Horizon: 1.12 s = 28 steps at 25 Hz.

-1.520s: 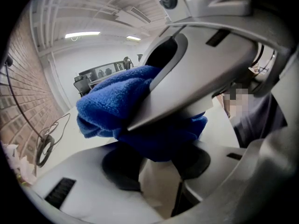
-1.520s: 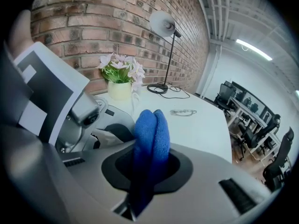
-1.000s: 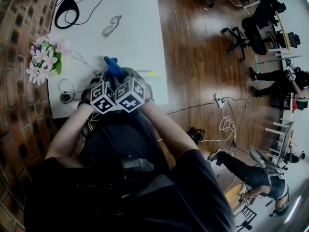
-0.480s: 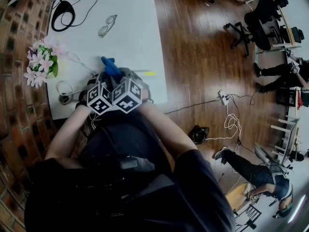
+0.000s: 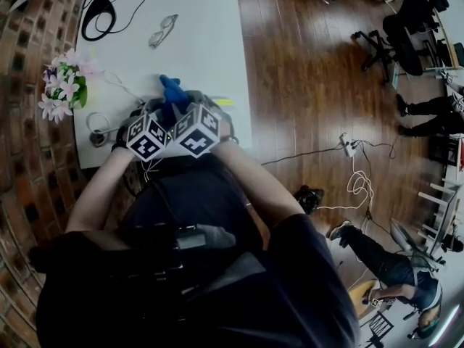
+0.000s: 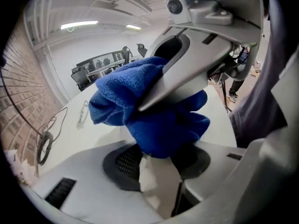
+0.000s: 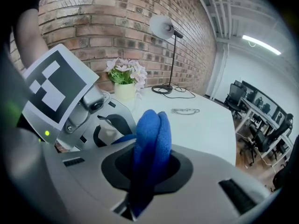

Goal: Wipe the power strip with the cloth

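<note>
Nearest, low in the right gripper view: right gripper with jaws clenched on the blue cloth, which is folded double and stands up out of the pads.

Just beside it, the left gripper. Jaws set fairly wide and, by the look of it, grasping a white body between the pads, judged to be the power strip.

Cloth directly above that white body and touching it, with one grey jaw of the right gripper across the top. So no gap to close for the wipe, probably only a stroke along the strip by the right hand, with the left hand as holder.

Long axis of the strip impossible to tell: only a short white part in view, the rest hidden under cloth and grippers.

Both grippers at the lower edge of the white surface, close to the person.

Further off on the surface:
- Flowers at the left.
- Glasses higher in the frame.
- Lamp base with its cable at the upper left.

All well apart, nothing in the way.
</note>
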{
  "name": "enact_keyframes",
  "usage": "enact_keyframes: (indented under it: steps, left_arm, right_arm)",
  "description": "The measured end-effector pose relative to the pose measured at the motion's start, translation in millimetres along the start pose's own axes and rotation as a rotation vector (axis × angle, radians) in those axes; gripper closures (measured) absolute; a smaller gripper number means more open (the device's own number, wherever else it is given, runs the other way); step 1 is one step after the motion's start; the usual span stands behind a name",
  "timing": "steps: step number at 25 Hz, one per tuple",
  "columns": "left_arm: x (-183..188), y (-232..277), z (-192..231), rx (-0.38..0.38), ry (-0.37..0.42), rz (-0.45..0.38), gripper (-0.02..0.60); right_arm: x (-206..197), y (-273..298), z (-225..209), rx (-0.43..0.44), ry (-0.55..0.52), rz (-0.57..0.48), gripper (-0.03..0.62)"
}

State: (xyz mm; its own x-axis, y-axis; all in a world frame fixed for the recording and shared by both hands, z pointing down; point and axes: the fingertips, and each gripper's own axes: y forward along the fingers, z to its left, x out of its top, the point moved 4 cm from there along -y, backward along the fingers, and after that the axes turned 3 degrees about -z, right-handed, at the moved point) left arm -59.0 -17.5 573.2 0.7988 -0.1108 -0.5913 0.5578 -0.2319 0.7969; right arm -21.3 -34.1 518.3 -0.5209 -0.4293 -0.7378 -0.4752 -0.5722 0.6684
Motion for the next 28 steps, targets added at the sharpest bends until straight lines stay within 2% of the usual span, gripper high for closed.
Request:
enact_keyframes:
  steps: [12, 28]
  left_arm:
    - [1, 0, -2, 0.034, -0.041, 0.028, 0.399]
    - [-1, 0, -3, 0.051, -0.072, 0.036, 0.399]
  right_arm:
    - [-7, -7, -3, 0.028, -0.032, -0.012, 0.559]
    - [-31, -30, -26, -0.032, 0.012, -0.007, 0.559]
